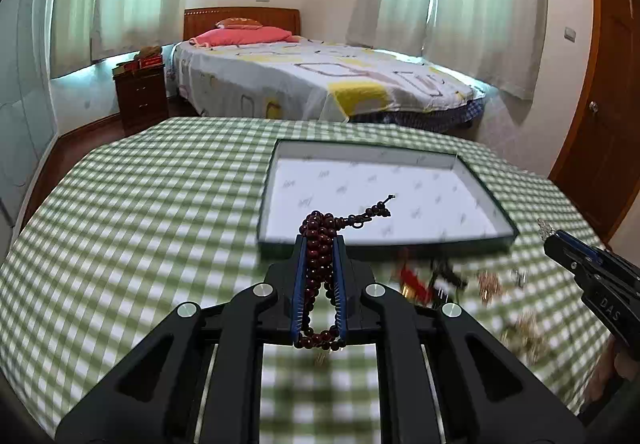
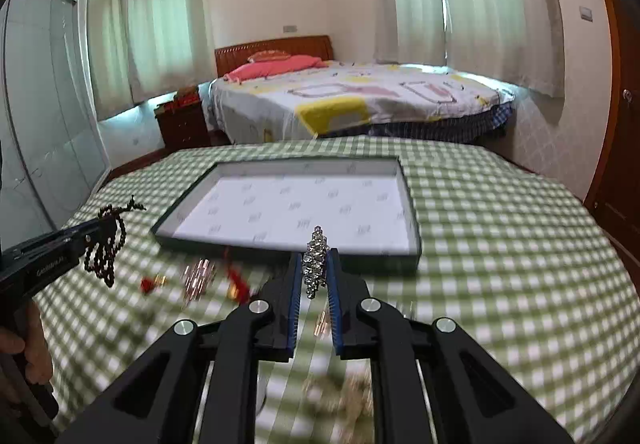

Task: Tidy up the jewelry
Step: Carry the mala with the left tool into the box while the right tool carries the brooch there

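Left wrist view, largest to smallest: my table in its green-checked cloth (image 1: pixel 140 204) fills the lower frame, and on it, right of centre, lies the shallow white-lined tray (image 1: pixel 486 188) with its dark rim. At bottom centre my left gripper (image 1: pixel 320 240) is pinched on a dark red bead bracelet (image 1: pixel 318 268) — loops hang between the blue pads, and a beaded tail points toward the tray. At the right edge my right gripper (image 1: pixel 550 236) enters with a small sparkling piece at its tip. Blurred loose jewelry (image 1: pixel 416 282) lies on the cloth just below the tray.

Right wrist view: the tray (image 2: pixel 408 204) sits at centre; my right gripper (image 2: pixel 315 256) pinches a rhinestone ornament (image 2: pixel 315 264) — held upright between the pads, in front of the tray's near rim. At left, the bracelet (image 2: pixel 106 248) dangles from my left gripper (image 2: pixel 94 228).
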The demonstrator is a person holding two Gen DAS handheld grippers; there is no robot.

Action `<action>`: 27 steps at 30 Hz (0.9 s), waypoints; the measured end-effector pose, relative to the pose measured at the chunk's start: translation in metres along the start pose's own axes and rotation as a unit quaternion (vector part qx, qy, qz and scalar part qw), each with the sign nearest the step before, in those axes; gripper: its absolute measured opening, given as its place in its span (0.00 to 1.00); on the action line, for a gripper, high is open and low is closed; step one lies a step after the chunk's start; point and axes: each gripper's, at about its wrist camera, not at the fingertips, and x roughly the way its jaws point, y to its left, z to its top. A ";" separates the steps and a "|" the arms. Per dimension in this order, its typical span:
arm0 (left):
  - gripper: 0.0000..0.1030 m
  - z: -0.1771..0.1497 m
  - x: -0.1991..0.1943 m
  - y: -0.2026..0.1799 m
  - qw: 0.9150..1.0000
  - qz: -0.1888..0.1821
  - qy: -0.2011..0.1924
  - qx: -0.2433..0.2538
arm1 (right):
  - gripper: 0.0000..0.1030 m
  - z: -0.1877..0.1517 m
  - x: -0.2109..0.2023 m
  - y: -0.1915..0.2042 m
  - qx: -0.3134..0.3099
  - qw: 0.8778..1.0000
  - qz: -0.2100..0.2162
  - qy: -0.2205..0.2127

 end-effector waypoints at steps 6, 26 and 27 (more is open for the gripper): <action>0.12 0.044 0.047 -0.013 1.000 -0.013 -0.003 -0.001 | 0.13 0.032 0.033 -0.014 -0.001 1.000 -0.008 -0.011; 0.15 0.024 0.181 -0.018 0.992 -0.009 0.128 0.004 | 0.13 0.021 0.150 -0.045 0.005 0.992 -0.020 0.124; 0.15 0.025 0.181 -0.018 0.992 -0.007 0.128 0.005 | 0.13 0.020 0.152 -0.045 0.005 0.992 -0.019 0.128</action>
